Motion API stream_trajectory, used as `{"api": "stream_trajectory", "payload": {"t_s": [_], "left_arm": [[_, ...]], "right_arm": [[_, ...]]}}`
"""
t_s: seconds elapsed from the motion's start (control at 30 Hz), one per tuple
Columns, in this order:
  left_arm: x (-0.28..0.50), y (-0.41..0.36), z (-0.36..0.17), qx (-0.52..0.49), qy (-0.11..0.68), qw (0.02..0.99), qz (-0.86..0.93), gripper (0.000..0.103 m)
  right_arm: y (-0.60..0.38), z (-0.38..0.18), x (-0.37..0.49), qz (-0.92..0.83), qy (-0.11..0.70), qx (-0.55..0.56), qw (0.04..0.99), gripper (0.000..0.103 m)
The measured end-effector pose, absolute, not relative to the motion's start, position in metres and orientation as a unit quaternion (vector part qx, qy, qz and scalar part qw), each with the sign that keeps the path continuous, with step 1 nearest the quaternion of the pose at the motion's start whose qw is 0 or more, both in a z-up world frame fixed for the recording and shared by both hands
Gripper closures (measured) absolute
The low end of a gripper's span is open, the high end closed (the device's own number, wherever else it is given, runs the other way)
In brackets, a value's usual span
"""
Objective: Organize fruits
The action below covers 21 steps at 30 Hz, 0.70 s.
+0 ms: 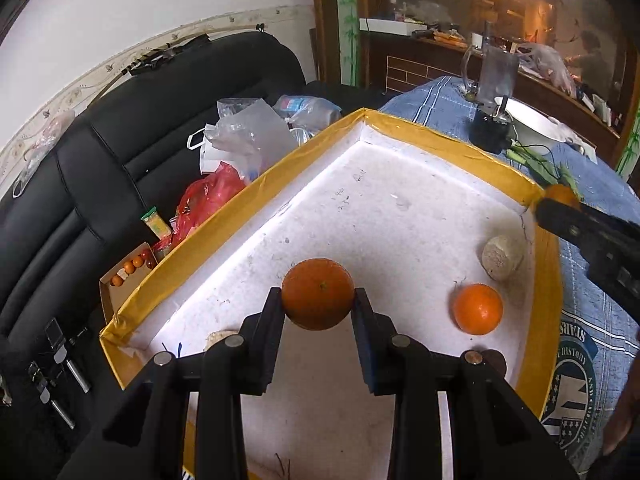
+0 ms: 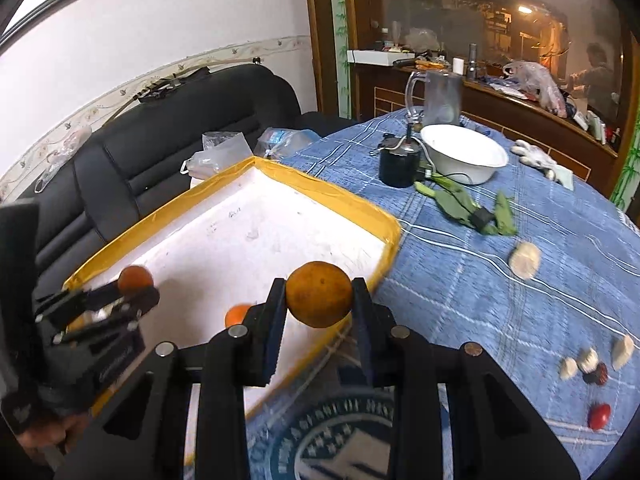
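Note:
My left gripper (image 1: 318, 300) is shut on a deep orange fruit (image 1: 318, 294), held over the white floor of a yellow-rimmed tray (image 1: 256, 184). In that tray lie a smaller orange (image 1: 477, 309) and a pale round fruit (image 1: 502, 257). My right gripper (image 2: 319, 298) is shut on a duller orange (image 2: 319, 294), above the tray's near right rim (image 2: 390, 232). The right gripper (image 1: 558, 198) shows at the tray's far right corner in the left wrist view. The left gripper (image 2: 138, 286) with its orange (image 2: 135, 279) appears at the left of the right wrist view, and the small orange (image 2: 237, 315) peeks out beside it.
A blue checked cloth (image 2: 520, 280) covers the table, with pale fruits (image 2: 525, 260), small red fruits (image 2: 599, 417), green leaves (image 2: 460, 204), a white bowl (image 2: 464, 152), a black canister (image 2: 400, 166) and a glass jug (image 2: 440, 94). A black sofa (image 1: 140, 128) with plastic bags (image 1: 240, 136) lies beyond the tray.

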<state>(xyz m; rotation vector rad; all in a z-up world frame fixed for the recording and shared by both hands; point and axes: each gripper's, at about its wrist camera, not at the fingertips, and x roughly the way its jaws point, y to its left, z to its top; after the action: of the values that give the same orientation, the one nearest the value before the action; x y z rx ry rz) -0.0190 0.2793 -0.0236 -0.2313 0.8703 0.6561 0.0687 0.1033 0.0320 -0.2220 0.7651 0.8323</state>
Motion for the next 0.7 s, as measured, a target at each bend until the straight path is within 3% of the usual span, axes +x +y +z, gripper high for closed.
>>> {"api": "stream_trajectory", "payload": {"t_s": [0.7], "left_arm": [[-0.011,0.298,-0.032,-0.127,0.442,0.828,0.32,0.07]], "right_arm": [[0.166,-0.003,0.117,0.392,0.415,-0.125,0.811,0.069]]}}
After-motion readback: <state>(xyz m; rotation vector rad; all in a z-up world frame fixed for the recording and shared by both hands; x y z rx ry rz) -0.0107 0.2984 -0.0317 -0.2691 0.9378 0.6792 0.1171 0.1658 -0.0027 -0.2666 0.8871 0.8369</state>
